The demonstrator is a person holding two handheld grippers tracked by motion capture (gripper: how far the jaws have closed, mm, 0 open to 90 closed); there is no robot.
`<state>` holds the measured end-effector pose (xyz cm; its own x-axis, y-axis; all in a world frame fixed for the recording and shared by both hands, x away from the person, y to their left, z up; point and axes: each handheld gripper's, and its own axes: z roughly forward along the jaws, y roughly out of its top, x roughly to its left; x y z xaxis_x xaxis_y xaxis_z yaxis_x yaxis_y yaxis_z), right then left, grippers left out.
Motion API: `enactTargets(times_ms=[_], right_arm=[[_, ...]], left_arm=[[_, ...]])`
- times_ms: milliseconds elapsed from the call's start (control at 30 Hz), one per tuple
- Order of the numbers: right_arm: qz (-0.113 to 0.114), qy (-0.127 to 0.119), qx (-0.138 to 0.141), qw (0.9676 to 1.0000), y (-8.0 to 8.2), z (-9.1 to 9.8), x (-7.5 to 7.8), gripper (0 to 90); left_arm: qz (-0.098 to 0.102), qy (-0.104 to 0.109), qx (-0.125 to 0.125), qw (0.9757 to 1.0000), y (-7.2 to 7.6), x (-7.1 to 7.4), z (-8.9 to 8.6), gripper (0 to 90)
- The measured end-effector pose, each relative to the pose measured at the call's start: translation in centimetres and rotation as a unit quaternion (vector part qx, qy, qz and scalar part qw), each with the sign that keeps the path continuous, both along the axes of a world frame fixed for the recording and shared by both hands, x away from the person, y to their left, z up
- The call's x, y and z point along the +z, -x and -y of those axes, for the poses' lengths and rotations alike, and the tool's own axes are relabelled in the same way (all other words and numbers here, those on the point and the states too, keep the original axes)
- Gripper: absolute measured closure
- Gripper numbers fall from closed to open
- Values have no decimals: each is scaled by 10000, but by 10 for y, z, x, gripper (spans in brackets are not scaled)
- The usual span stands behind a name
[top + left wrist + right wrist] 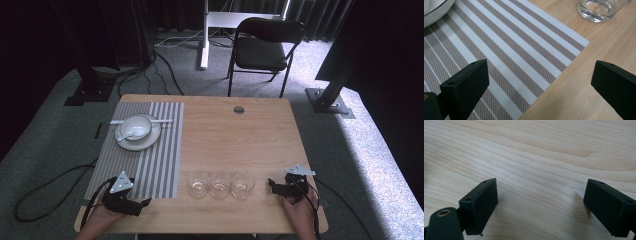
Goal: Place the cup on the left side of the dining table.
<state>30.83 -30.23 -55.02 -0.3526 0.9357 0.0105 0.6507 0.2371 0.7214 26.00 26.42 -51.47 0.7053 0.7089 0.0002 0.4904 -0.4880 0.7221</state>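
Glasses first: high view has three clear drinking glasses, left glass [198, 184], middle glass [220, 185], right glass [243, 185], in a row at 6 o'clock on the wooden counter [240, 145], just beside each other, none lifted. Striped placemat [150, 155] sits at 9 o'clock, carrying one plate [148, 139] with one bowl [135, 126] on it, one white spoon [129, 133] in the bowl, and one chopstick-like stick [160, 120] at the bowl's far side, too small to be sure. Left tongs [145, 204] at 7 o'clock, over the mat's near corner, empty, near the left glass but apart. Right tongs [271, 183] at 5 o'clock, near the right glass, empty. One folding chair [265, 45] beyond the counter at 12 o'clock.

Left gripper view: left tongs [540, 82] spread wide, nothing between the jaws; mat corner [584, 41] below them, one glass [599, 10] at 1 o'clock, plate rim [434, 15] at 11 o'clock.

Right gripper view: right tongs [540, 205] wide apart, nothing gripped, bare wood underneath.

Judgement: place setting looks half done. Dishware is on the mat; glasses remain untouched off the mat, so moving a glass seems still to come.
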Motion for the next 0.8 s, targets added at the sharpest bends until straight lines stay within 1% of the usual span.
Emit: enactTargets(times_ms=[200,267,333,400,433,800], right_arm=[[0,0,0,10000,0,0,0,116],[0,0,1,10000,0,0,0,116],[0,0,0,10000,0,0,0,116],[0,0,-1,10000,0,0,0,116],[0,0,0,10000,0,0,0,116],[0,-1,0,10000,0,0,0,116]], left_arm=[[-16,-20,-118,9999,-3,0,9,20],[-27,4,-176,9998,-4,0,13,20],[-20,-3,-205,9998,-4,0,16,20],[30,-31,-217,9998,-5,0,19,20],[13,21,-243,9997,-6,0,21,20],[44,31,-463,9989,-10,1,37,20]])
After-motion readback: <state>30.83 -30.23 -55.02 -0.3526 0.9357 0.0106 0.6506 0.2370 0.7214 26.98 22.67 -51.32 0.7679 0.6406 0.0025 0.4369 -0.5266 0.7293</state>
